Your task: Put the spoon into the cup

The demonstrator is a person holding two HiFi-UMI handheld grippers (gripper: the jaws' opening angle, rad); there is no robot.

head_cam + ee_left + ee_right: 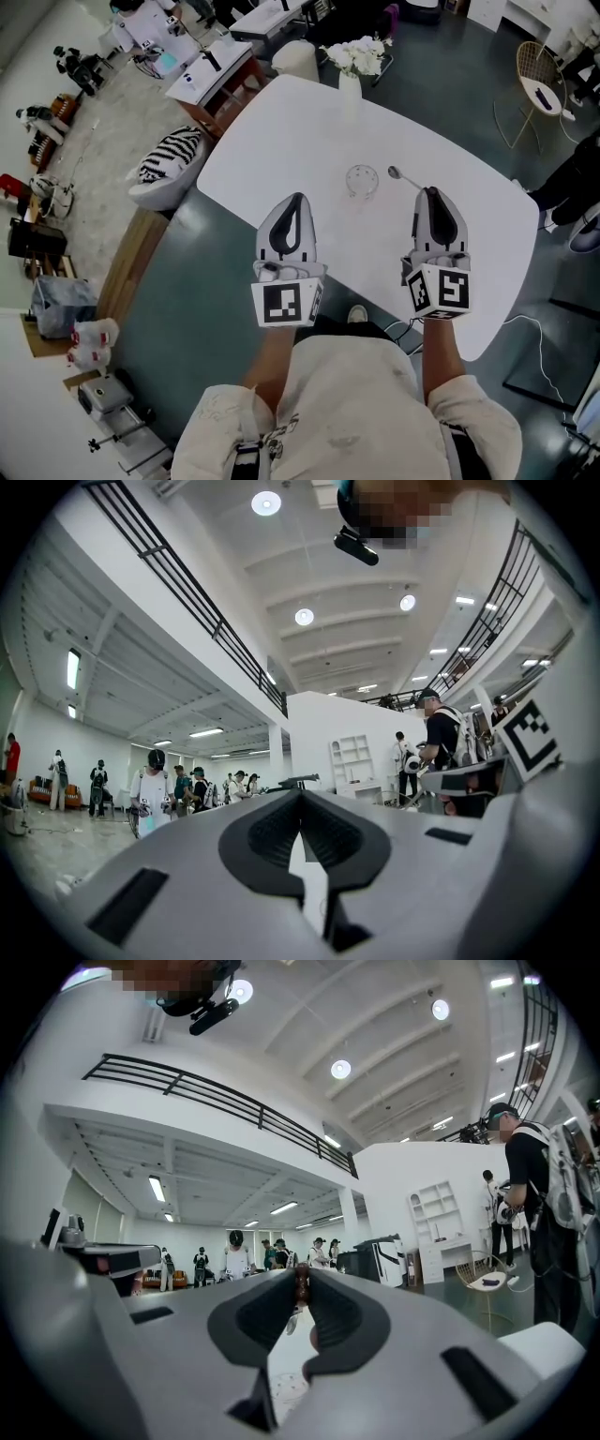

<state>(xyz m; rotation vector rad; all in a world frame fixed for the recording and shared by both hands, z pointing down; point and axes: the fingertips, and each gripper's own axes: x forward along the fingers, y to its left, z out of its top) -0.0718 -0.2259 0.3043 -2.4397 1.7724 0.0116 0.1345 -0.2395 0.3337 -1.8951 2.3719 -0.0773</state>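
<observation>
A clear glass cup (362,180) stands near the middle of the white table (281,141). Just right of it a metal spoon (405,178) hangs with its bowl pointing toward the cup. My right gripper (429,192) is shut on the spoon's handle end. In the right gripper view the jaws (301,1277) meet on the handle, and the spoon's bowl (292,1321) shows below the tips. My left gripper (296,199) sits left of the cup over the table's near part. Its jaws (300,797) are shut with nothing between them.
A white vase of white flowers (352,66) stands at the table's far edge. A black-and-white striped seat (173,155) lies left of the table and a wire chair (539,89) stands at the right. Several people stand across the room.
</observation>
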